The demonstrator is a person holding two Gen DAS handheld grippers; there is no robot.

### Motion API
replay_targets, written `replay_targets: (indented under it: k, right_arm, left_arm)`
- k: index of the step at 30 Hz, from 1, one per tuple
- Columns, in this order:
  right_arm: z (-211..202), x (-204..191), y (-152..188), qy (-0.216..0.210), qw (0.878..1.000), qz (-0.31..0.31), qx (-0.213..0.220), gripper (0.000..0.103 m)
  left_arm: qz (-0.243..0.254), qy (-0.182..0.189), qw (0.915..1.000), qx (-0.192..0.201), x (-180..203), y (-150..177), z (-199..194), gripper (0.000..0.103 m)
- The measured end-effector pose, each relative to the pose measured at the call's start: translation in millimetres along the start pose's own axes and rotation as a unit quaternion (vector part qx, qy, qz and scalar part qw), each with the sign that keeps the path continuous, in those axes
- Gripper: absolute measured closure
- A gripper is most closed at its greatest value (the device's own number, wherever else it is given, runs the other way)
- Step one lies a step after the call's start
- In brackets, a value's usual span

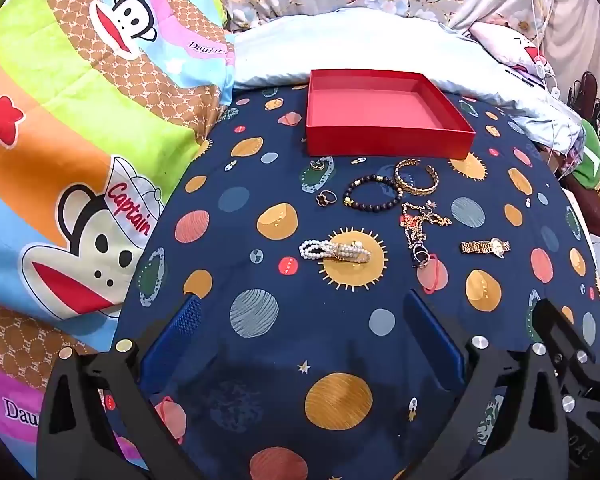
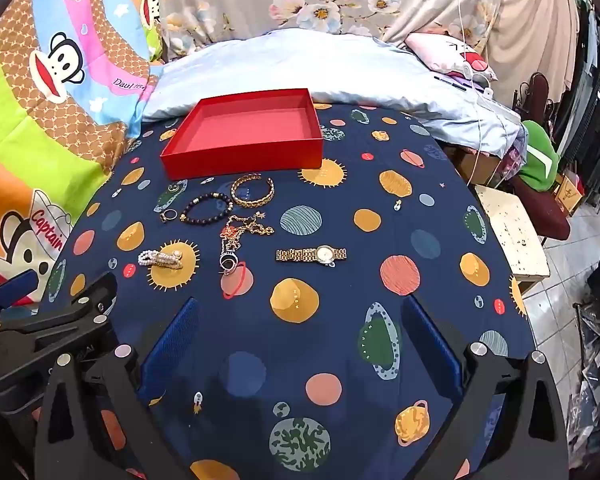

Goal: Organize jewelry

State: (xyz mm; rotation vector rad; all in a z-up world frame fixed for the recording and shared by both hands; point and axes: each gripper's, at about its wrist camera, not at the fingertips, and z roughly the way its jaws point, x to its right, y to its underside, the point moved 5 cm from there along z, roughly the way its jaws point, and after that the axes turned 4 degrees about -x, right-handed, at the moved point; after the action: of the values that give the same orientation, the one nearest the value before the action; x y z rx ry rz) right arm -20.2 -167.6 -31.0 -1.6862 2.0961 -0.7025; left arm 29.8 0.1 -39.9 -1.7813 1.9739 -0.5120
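Jewelry laid out on a planet-print cloth before an empty red box; both grippers held clear.

Left wrist view: the left gripper [image 1: 300, 320] stands with its blue jaws spread wide, nothing between them, above the cloth [image 1: 260, 360]. The red box [image 1: 388, 144] sits at the far side. Just in front of it lie a gold cuff [image 1: 416, 178], a dark bead bracelet [image 1: 374, 192] and a ring [image 1: 327, 197]; nearer are a pearl bracelet [image 1: 334, 251], a tangled gold chain [image 1: 422, 226] and a gold watch [image 1: 486, 247].

Right wrist view: the right gripper [image 2: 300, 320] is likewise fully apart and empty. The watch [image 2: 312, 255] lies nearest its line, the chain [image 2: 240, 240] and pearl bracelet [image 2: 161, 259] to the left, the box [image 2: 244, 160] beyond. The left gripper [image 2: 52, 320] shows at the lower left.
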Motion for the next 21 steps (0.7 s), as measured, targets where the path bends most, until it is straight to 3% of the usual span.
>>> replay_targets:
  k: [21]
  right_arm:
    - [2.0,-4.8,6.7,-0.017,1.0,0.009,-0.007,0.005]
  left_arm:
    - [-0.006,-0.003,1.0,0.006,-6.5,0.1,-1.9,0.005]
